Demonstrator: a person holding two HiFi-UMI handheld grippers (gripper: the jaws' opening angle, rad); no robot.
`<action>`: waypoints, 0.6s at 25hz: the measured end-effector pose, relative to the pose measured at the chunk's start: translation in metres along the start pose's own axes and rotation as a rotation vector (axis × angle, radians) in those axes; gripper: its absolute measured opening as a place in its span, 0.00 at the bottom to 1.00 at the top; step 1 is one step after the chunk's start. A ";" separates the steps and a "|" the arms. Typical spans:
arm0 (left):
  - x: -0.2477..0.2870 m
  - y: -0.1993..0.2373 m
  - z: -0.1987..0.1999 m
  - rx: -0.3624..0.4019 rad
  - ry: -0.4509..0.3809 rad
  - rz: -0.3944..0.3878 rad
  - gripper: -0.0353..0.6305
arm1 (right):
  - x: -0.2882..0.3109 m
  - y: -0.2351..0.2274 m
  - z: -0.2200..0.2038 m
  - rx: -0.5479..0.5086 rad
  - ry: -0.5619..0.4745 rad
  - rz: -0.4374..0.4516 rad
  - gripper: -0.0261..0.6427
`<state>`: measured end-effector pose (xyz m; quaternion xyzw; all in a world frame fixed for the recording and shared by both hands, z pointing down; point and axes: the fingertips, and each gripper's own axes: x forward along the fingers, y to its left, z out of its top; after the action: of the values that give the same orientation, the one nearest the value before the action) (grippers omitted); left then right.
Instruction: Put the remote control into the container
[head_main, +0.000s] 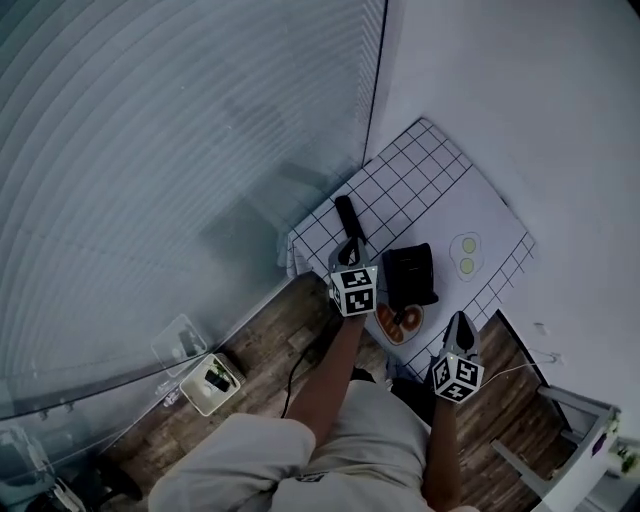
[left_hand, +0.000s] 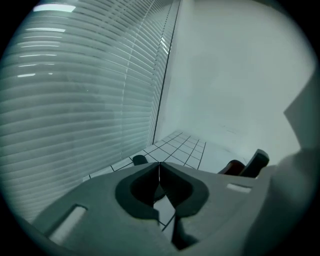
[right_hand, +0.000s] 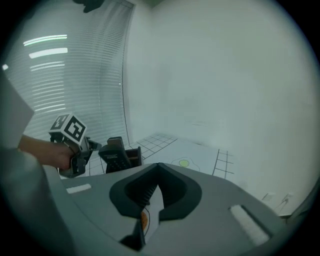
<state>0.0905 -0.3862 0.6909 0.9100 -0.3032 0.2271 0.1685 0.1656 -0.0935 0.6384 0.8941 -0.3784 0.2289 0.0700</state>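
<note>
A black remote control (head_main: 348, 218) lies on the grid-patterned white tablecloth (head_main: 420, 170); its end (left_hand: 140, 160) shows just past my left jaws. To its right stands a black container (head_main: 410, 272) (right_hand: 132, 154) with a second black remote (right_hand: 114, 152) (left_hand: 256, 162) standing upright in it. My left gripper (head_main: 350, 252) (left_hand: 159, 170) (right_hand: 75, 155) hovers at the near end of the lying remote, jaws shut and empty. My right gripper (head_main: 460, 322) (right_hand: 159, 171) hangs over the table's near right edge, below the container, also shut and empty.
A fried-egg print (head_main: 466, 255) and an orange round print (head_main: 400, 322) mark the cloth. Window blinds (head_main: 180, 150) close the left side, a white wall (head_main: 520, 90) the back. On the wooden floor sit a small white box (head_main: 208, 384) and a grey frame (head_main: 585, 420).
</note>
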 end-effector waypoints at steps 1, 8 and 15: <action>0.003 0.001 0.000 0.001 0.001 0.014 0.06 | 0.012 -0.002 0.006 0.008 0.003 0.030 0.04; 0.030 0.024 0.000 -0.048 0.023 0.178 0.07 | 0.107 -0.006 0.037 -0.078 0.044 0.225 0.04; 0.084 0.020 0.000 -0.097 0.092 0.235 0.20 | 0.156 -0.022 0.035 -0.135 0.131 0.350 0.04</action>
<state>0.1378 -0.4413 0.7380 0.8477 -0.4101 0.2718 0.1982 0.2889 -0.1895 0.6807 0.7912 -0.5372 0.2693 0.1134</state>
